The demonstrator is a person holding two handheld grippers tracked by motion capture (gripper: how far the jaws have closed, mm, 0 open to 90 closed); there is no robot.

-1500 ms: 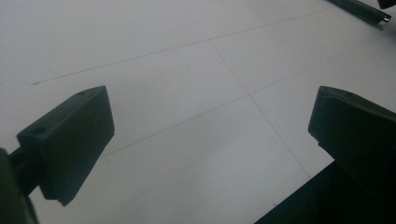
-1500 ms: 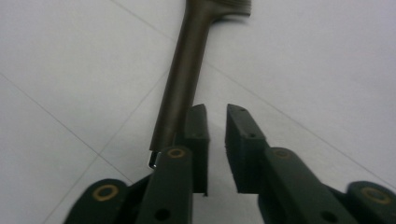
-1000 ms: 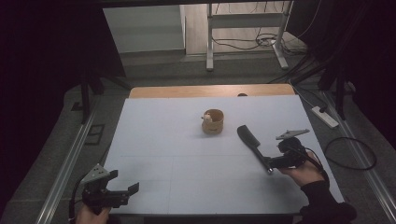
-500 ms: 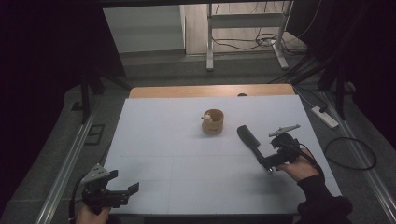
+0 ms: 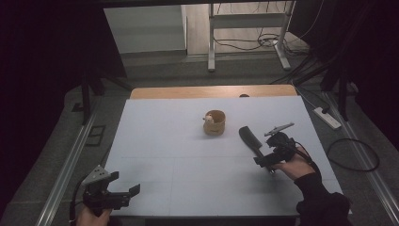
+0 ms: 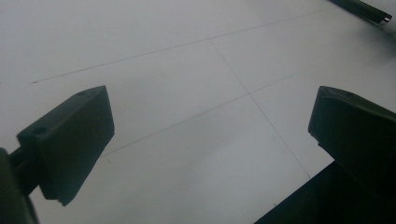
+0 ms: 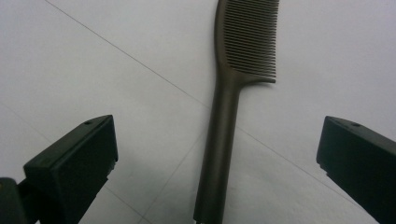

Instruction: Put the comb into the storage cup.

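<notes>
The comb (image 5: 250, 140) lies flat on the white table (image 5: 188, 155), on its right side, a little in front of the small wooden cup (image 5: 214, 123) and apart from it. Its teeth end points toward the far side and its handle points at the right gripper (image 5: 269, 157). In the right gripper view the comb's (image 7: 233, 93) handle runs up the middle between the two black jaws, and the jaws touch nothing. They have just been opening and now stand spread wide, with bare table on both sides of the handle. The comb is well in from the right edge of the table, so there is room around it.

The left gripper (image 5: 117, 193) sits low at the near left corner, close to the front edge. Its jaws are spread wide too, with nothing between them but bare table. A big stretch of white table lies open between the two grippers.
</notes>
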